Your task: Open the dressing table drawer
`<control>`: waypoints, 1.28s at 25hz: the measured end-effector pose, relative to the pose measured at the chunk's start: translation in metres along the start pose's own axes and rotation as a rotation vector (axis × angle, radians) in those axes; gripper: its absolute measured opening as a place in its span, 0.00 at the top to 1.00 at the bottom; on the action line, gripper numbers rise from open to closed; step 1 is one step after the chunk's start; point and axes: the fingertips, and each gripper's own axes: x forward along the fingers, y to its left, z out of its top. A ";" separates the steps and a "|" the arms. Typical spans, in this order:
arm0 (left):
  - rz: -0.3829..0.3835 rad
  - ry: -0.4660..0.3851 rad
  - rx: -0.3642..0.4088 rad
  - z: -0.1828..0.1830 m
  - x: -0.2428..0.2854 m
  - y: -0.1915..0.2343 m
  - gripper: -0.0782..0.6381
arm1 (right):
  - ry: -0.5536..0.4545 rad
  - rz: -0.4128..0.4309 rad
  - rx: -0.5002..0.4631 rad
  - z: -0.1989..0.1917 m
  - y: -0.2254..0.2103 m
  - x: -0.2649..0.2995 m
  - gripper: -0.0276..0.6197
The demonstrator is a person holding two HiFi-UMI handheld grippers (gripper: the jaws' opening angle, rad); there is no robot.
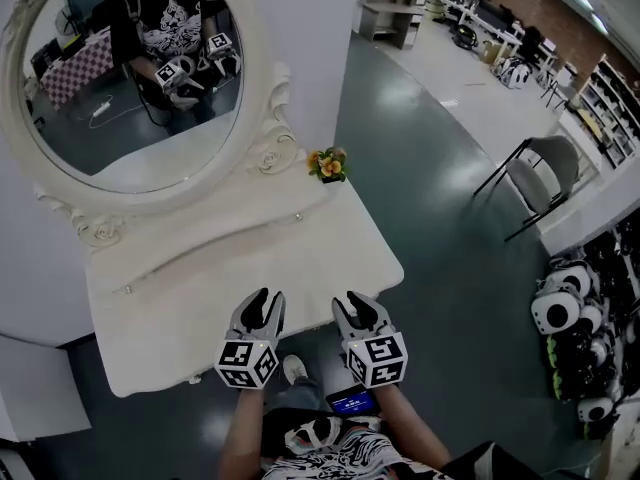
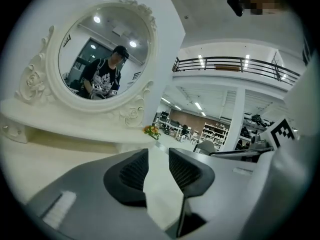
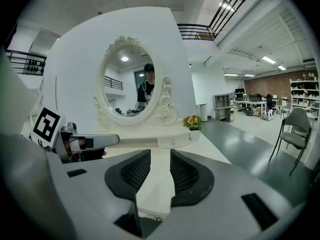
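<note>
The cream dressing table (image 1: 190, 283) stands against a white wall under an oval mirror (image 1: 130, 78). Its raised back shelf has small drawers with knobs (image 1: 297, 216), one of which shows in the right gripper view as a drawer (image 3: 173, 142). My left gripper (image 1: 262, 303) and right gripper (image 1: 353, 305) hover side by side over the table's front edge, both open with nothing between the jaws. The pale tabletop shows through the gap of the left gripper (image 2: 159, 156) and of the right gripper (image 3: 160, 156). Any drawer under the tabletop is hidden from the head view.
A small pot of orange flowers (image 1: 328, 164) sits at the shelf's right end. A grey chair (image 1: 540, 173) stands on the green floor to the right. White helmets (image 1: 560, 313) are heaped at the far right. A phone (image 1: 352, 402) is at the person's waist.
</note>
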 end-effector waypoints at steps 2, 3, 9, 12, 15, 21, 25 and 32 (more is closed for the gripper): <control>-0.012 0.012 0.002 0.008 0.025 0.020 0.72 | 0.011 -0.009 -0.008 0.010 -0.006 0.032 0.77; -0.024 0.011 0.003 0.011 0.035 0.028 0.72 | 0.017 -0.017 -0.009 0.012 -0.009 0.045 0.77; -0.064 0.033 0.006 0.017 0.078 0.054 0.71 | 0.042 -0.056 0.006 0.021 -0.024 0.096 0.77; -0.076 0.049 0.015 0.016 0.095 0.059 0.72 | 0.045 -0.069 -0.012 0.025 -0.030 0.109 0.78; -0.076 0.070 0.025 0.012 0.107 0.062 0.72 | 0.054 -0.076 0.002 0.024 -0.039 0.117 0.78; -0.040 0.071 0.063 0.012 0.119 0.077 0.74 | 0.080 -0.055 0.019 0.017 -0.047 0.139 0.78; -0.020 0.089 0.047 0.007 0.126 0.085 0.74 | 0.092 -0.039 0.002 0.019 -0.050 0.154 0.78; 0.002 0.141 0.031 -0.011 0.144 0.102 0.74 | 0.134 -0.016 0.017 0.006 -0.056 0.193 0.76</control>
